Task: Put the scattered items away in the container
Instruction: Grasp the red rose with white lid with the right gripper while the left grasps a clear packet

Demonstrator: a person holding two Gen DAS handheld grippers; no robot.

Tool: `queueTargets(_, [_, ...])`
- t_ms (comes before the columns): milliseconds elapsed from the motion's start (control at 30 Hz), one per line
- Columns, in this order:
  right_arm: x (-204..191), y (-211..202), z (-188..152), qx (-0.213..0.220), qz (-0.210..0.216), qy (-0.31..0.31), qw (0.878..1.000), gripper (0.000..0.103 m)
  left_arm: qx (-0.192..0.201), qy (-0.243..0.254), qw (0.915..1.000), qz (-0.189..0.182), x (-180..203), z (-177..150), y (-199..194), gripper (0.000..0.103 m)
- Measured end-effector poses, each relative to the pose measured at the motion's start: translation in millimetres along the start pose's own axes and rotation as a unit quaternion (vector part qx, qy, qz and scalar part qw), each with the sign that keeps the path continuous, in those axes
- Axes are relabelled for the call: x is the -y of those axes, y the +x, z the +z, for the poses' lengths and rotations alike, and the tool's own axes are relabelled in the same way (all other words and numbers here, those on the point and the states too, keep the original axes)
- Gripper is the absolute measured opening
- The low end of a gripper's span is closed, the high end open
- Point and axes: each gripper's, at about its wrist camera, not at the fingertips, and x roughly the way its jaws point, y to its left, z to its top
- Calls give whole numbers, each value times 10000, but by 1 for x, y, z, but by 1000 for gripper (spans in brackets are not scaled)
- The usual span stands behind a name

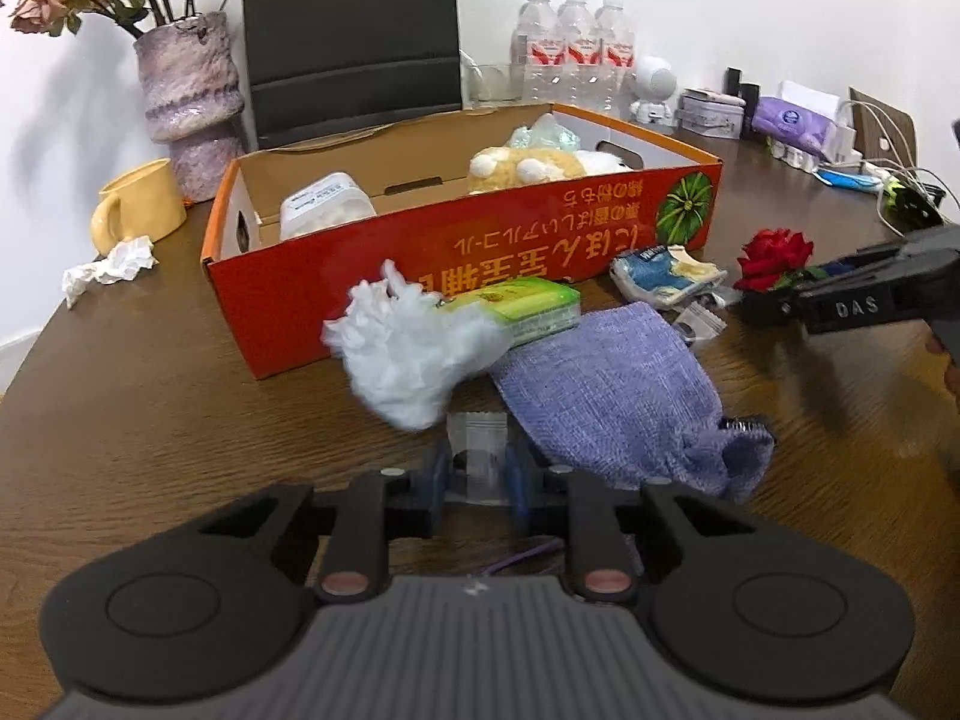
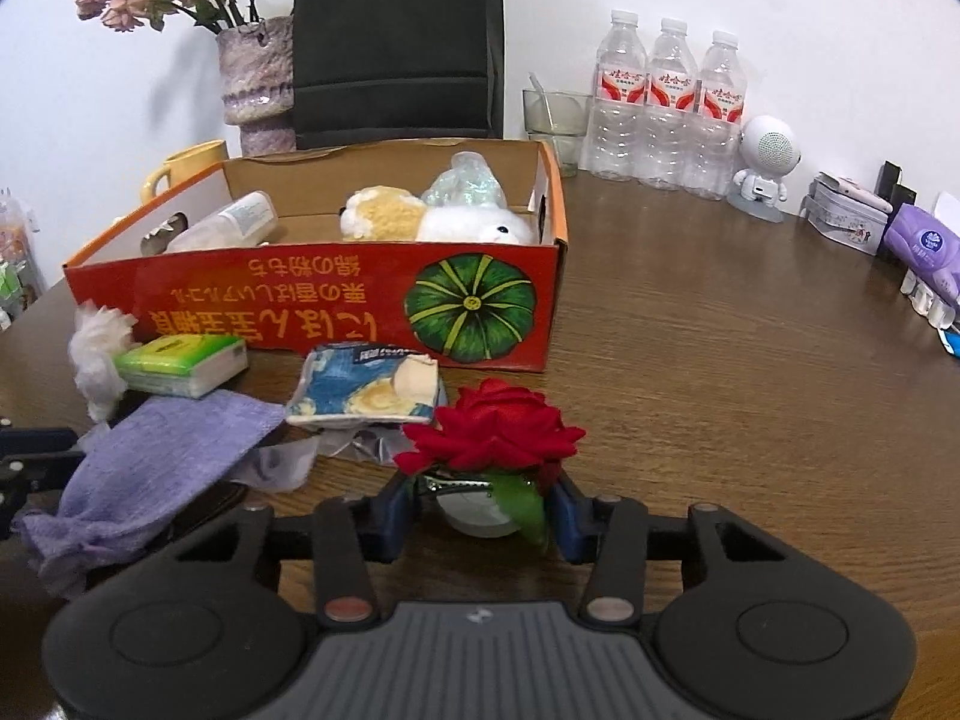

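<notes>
1. The left gripper (image 1: 480, 480) pointed down at the wooden table (image 1: 180, 408), its blue pads closed on a small clear sachet (image 1: 477, 438) that stood up between them.
2. The right gripper (image 2: 483, 507) sat over a red fabric rose (image 2: 495, 426); its pads pressed the rose's green leaf and clip base from both sides, with the bloom sticking out in front of the fingertips.
3. The container, an orange cardboard box (image 1: 540, 252) printed with a green pumpkin, stood open in the middle of the table, behind the loose items.
4. Inside it lay a yellow and white plush toy (image 2: 420, 216), a crinkled clear bag (image 2: 465, 180) and a white tub (image 1: 324, 204).
5. In front of the box, from left to right, lay a crumpled white tissue wad (image 1: 402, 354), a green tissue pack (image 2: 180, 363) just beside it, a purple cloth (image 1: 606, 390) and a torn blue snack packet (image 2: 360, 387).
6. The cloth lay between the two grippers, one edge under the tissue wad.
7. A yellow mug (image 1: 141, 204) and another crumpled tissue (image 1: 111, 267) sat left of the box, near a purple vase (image 1: 186, 96).
8. Three water bottles (image 2: 666, 102) stood against the wall behind.
</notes>
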Motion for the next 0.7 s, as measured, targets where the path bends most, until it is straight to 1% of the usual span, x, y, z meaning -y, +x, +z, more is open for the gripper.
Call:
queueTargets(33, [0,-2,-1,30,32,39,10000,43,6,-32,10000,8,0,0,0,19])
queueTargets(100, [1,-7,-2,88,55,91,9999,42,12,-89,10000,-1,0,-2,-2,19])
queueTargets(167, [3,-9,-3,107,69,140,9998,38,24,-129,9999,6,0,-3,-3,19])
queueTargets(433, [2,-19,-9,188,111,199,9996,38,82,-237,9997,32,0,-5,-10,18])
queueTargets(700, [-1,-30,-9,307,121,189,9993,38,249,-313,9992,82,-1,-3,-23,18])
